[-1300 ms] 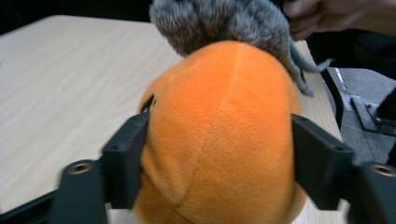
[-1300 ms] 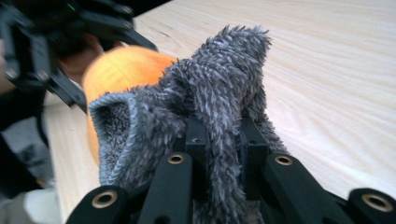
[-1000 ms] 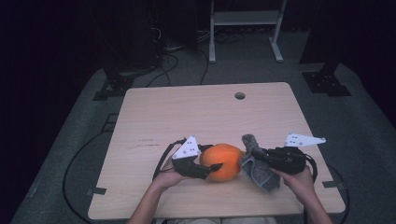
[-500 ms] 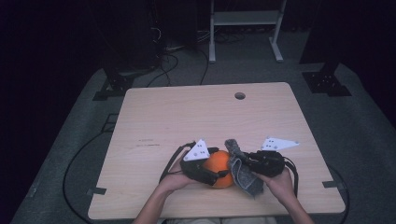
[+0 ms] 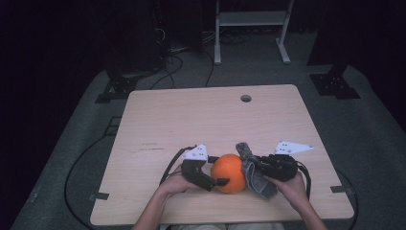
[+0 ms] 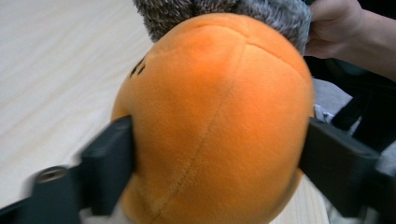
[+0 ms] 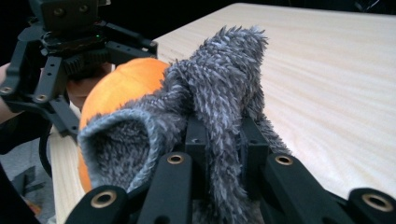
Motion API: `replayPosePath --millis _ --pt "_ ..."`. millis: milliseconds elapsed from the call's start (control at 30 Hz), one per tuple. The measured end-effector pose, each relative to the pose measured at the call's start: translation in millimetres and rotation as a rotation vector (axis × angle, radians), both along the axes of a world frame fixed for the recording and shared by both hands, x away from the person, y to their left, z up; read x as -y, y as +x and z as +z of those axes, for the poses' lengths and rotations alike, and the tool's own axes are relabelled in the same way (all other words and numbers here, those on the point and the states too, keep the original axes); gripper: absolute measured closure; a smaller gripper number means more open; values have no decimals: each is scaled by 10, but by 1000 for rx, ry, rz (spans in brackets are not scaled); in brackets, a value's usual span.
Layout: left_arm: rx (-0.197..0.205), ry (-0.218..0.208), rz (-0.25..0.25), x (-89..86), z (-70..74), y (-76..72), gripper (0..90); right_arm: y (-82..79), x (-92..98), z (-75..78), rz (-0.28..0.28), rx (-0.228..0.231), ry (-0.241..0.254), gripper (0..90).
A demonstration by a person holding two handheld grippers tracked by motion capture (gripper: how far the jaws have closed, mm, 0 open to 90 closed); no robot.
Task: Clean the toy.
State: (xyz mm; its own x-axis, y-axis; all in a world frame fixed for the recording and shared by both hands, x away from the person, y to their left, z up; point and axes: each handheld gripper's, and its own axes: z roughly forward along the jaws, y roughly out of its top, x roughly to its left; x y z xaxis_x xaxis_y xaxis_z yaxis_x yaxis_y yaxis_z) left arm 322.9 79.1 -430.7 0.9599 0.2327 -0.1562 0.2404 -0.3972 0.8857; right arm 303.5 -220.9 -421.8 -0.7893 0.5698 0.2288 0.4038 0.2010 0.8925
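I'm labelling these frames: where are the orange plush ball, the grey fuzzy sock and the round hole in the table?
orange plush ball (image 5: 230,171), high view, its top.
grey fuzzy sock (image 7: 224,84), right gripper view, its raised fold.
round hole (image 5: 246,98), high view, its middle.

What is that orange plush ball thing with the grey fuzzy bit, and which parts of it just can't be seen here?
- Orange plush: its underside is cut off by the bottom edge of the left gripper view.
- Small dark marks on it: blurred, unreadable.
- Grey fuzzy piece: its lower end is hidden behind the right gripper's jaws in the right gripper view.
- High view: the join between grey and orange is too small to tell.
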Motion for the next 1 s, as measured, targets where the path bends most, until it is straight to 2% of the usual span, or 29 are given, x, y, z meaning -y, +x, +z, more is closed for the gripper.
replayPosePath --millis 67,100,133,167,200,267,300,333,367,400,433,500,533,567,600,633,667,700,733,767,800,867,967,1000 --pt "39 -10 20 -11 84 -39 272 -16 8 73 -1 28 2 772" --pt "39 -10 20 -11 84 -39 293 -27 17 118 -5 44 13 773" --pt "50 -14 30 -21 142 -53 302 -37 26 164 -6 59 26 773" --pt "81 -15 48 -37 242 -82 306 -45 29 207 -3 72 37 773" --pt "81 -15 48 -37 242 -82 308 -45 29 207 -3 72 37 773" --pt "117 16 79 -27 282 -100 308 -68 7 272 2 91 46 773" --pt "129 62 106 5 270 -104 308 -87 -43 309 7 112 32 773" --pt "133 84 112 24 254 -111 310 -97 -80 320 10 121 16 774" --pt "133 84 112 24 254 -111 311 -97 -80 320 10 121 16 774" --pt "144 123 118 56 233 -124 311 -131 -150 334 22 140 -26 775" --pt "151 139 122 72 231 -133 311 -150 -181 340 29 144 -32 775" --pt "174 169 138 119 227 -147 307 -185 -226 367 48 159 -34 776" --pt "174 169 138 119 227 -147 306 -191 -245 386 66 164 -21 777" --pt "191 195 149 179 217 -168 306 -199 -272 407 84 162 -13 777" --pt "191 195 149 179 217 -168 306 -199 -272 407 84 162 -13 777" --pt "184 180 129 196 215 -186 307 -215 -349 429 99 186 -57 777" --pt "173 174 126 190 219 -188 307 -213 -371 421 102 194 -74 777" --pt "173 174 126 190 219 -188 307 -213 -371 421 102 194 -74 777" --pt "163 146 112 164 219 -187 306 -180 -332 393 84 184 -69 777" --pt "163 146 112 164 219 -187 296 -180 -332 393 84 184 -69 777" --pt "155 142 84 161 197 -188 278 -138 -258 356 68 166 -48 777" --pt "151 141 48 179 157 -197 217 -112 -206 315 45 148 -59 777" --pt "183 139 54 187 120 -200 210 -92 -155 263 17 146 -72 775" --pt "192 123 73 192 98 -190 225 -58 -76 227 3 123 -55 775"
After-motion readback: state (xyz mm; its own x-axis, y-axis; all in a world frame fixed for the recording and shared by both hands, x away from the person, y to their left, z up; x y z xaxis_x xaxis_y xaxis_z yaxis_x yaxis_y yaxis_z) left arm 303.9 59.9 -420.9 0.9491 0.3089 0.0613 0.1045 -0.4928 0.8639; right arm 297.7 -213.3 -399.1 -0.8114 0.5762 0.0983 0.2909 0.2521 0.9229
